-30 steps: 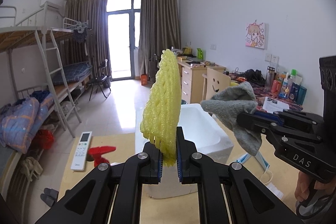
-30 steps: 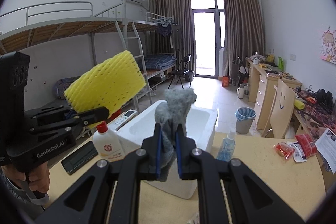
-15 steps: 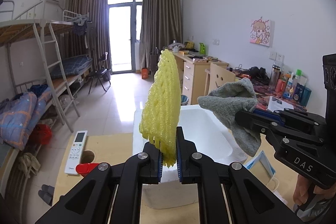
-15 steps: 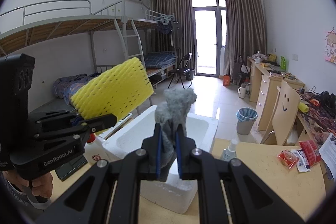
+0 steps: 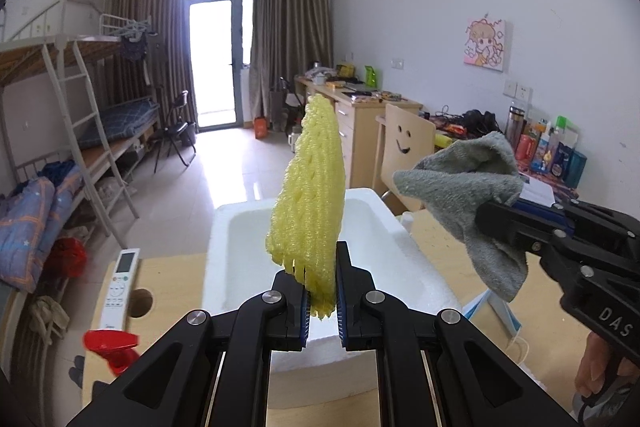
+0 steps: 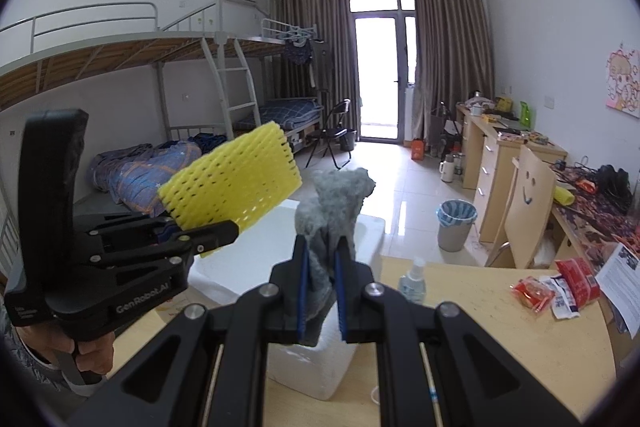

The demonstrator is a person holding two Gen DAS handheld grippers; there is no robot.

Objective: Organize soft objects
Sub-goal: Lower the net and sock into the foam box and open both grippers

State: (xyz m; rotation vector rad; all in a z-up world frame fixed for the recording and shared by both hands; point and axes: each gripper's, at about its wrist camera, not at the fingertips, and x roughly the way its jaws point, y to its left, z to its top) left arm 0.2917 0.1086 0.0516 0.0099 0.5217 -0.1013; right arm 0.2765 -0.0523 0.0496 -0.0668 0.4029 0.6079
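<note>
Holding both soft items above the white foam box (image 5: pixel 384 227) — left gripper (image 5: pixel 322 311) clamped on the yellow foam net (image 5: pixel 310 195), its long axis upright, and right gripper (image 6: pixel 320 293) clamped on the grey cloth (image 6: pixel 334 203). Box opening lies just ahead of and below both jaws; left looks nearer, judging by the net over the cavity. Likely next — lower and release.

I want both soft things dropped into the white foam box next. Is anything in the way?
Nothing visible: the yellow foam net and grey cloth hang over the open white foam box.
</note>
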